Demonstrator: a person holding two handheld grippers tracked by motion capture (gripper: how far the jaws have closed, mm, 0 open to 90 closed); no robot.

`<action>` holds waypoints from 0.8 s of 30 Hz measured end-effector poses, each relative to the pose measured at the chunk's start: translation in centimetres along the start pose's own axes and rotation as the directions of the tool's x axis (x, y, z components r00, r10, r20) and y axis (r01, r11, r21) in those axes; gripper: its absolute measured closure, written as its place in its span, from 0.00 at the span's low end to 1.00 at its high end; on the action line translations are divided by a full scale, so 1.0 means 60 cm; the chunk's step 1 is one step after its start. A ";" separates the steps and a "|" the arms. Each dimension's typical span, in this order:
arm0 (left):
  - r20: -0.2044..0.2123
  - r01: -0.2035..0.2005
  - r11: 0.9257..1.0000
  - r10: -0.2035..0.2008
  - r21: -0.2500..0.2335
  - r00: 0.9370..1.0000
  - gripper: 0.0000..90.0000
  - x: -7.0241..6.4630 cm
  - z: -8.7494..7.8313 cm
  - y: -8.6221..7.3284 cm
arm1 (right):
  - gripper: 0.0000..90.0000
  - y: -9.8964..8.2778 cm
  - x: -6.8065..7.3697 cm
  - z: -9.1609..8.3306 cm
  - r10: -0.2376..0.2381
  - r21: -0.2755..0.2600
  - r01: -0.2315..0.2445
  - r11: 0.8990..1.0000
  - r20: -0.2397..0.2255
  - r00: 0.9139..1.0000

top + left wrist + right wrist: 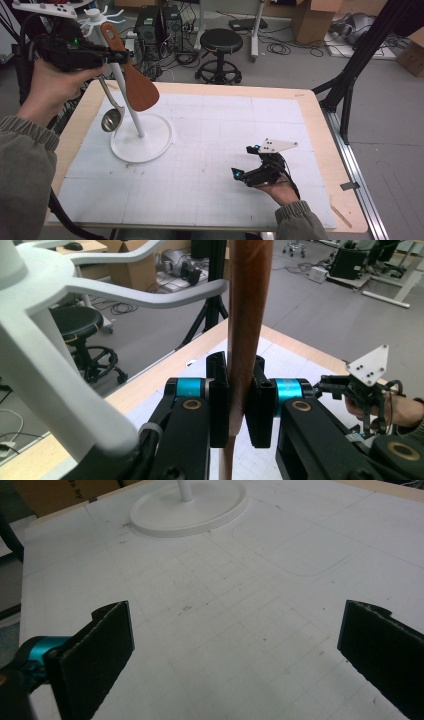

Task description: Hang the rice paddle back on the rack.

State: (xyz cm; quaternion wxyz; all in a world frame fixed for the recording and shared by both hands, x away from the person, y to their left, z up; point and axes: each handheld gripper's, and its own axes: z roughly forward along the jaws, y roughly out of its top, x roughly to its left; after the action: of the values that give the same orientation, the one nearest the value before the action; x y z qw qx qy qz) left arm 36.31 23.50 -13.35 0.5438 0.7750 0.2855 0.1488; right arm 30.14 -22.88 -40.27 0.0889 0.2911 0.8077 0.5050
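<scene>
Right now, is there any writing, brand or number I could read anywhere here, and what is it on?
None can be read.
Cardboard box, right gripper view: dark print at its edge, cut off and blurred.
Wooden spatula, white rack, table mat: no lettering, only faint grid lines.

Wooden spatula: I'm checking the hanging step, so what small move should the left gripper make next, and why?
Probably ease the wooden spatula toward a hook arm of the white rack. The left gripper clamps its handle just beside the hooks; it isn't hung yet, and the ladle already hangs.
</scene>
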 end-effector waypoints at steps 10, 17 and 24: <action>-0.037 0.022 1.000 -0.022 -0.006 0.999 0.92 0.004 0.000 -0.003 | 0.00 0.002 0.003 -0.001 -0.007 -0.010 0.007 1.000 -0.012 1.000; -0.052 0.039 0.999 -0.040 -0.008 0.998 0.91 0.011 0.003 -0.011 | 0.00 0.002 0.003 0.000 -0.006 -0.010 0.006 1.000 -0.015 1.000; -0.067 0.024 1.000 -0.024 -0.008 0.997 0.90 0.011 -0.002 -0.015 | 0.00 0.002 0.002 -0.001 -0.012 -0.014 0.012 1.000 -0.011 1.000</action>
State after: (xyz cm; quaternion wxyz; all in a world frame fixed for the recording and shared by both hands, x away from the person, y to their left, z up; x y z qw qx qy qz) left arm 36.51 24.20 -14.21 0.5384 0.7641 0.3124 0.1694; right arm 30.09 -22.80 -40.12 0.0894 0.2828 0.8064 0.5116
